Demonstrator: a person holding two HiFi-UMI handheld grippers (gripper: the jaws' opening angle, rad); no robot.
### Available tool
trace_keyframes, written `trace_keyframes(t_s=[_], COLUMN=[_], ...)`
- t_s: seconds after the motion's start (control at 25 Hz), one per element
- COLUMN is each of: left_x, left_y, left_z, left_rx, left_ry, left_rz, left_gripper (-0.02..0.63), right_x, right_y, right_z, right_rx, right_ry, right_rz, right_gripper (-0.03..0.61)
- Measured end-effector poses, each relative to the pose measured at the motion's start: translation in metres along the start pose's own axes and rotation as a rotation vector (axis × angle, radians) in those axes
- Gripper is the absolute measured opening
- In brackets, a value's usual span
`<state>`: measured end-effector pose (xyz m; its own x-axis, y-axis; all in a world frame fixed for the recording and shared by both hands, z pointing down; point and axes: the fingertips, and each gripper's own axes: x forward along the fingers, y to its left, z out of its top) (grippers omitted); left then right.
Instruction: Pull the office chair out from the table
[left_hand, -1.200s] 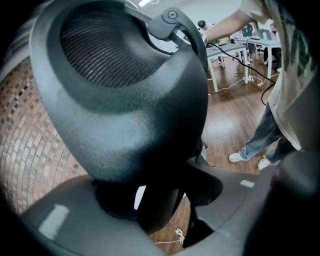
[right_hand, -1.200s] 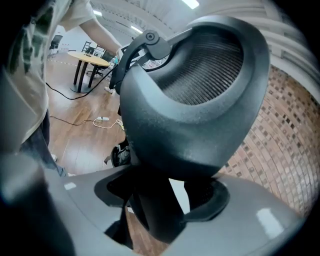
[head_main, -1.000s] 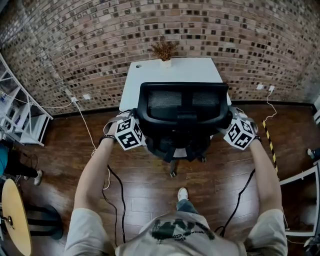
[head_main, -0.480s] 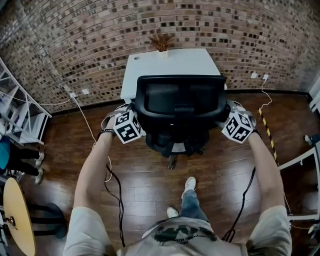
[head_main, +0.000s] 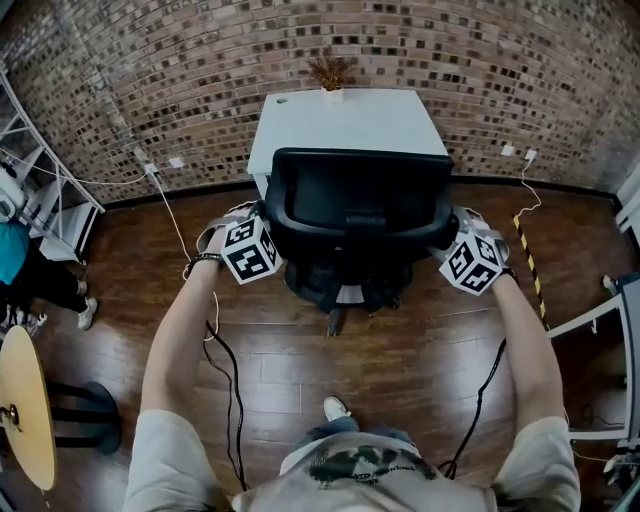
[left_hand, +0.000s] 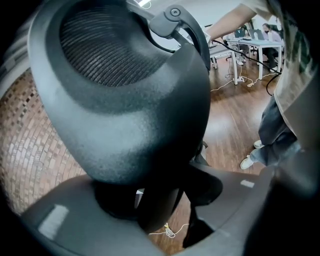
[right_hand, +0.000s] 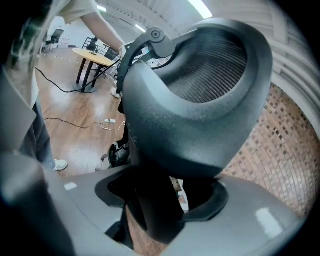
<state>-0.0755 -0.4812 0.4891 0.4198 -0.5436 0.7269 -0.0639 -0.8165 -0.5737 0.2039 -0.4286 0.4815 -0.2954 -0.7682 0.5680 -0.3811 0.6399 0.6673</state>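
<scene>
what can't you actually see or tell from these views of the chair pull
- Seat and wheels of the office chair: head view, its own back covers them.
- Whether the seat is clear of the table: head view, the chair's back overlaps the table's near edge.
- The plant on the table: head view, too small to identify.
- The bystander: head view, cut off by the left edge.

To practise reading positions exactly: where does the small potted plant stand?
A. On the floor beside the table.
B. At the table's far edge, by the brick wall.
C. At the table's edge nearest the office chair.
B: the potted plant stands at the far edge of the table, against the brick wall, across the tabletop from the office chair.
</scene>
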Motion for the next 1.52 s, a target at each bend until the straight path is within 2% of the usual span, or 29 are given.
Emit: trace_keyframes(t_s=[1.0, 1.52], left_x=[-0.121, -0.139], left_y=[-0.172, -0.198], left_z=[0.024, 0.031], left_rx=[-0.048, -0.055], left_ry=[0.035, 0.039], left_rz=[0.032, 0.036], left_gripper=[0.270, 0.268], right_x=[-0.144, -0.165], right_y=[0.130, 0.147], right_z=[0.007, 0.006], right_rx=[-0.063, -0.077], right_ry=[-0.035, -0.030], right_rz=[0.012, -0.007], right_gripper=[0.275, 0.273])
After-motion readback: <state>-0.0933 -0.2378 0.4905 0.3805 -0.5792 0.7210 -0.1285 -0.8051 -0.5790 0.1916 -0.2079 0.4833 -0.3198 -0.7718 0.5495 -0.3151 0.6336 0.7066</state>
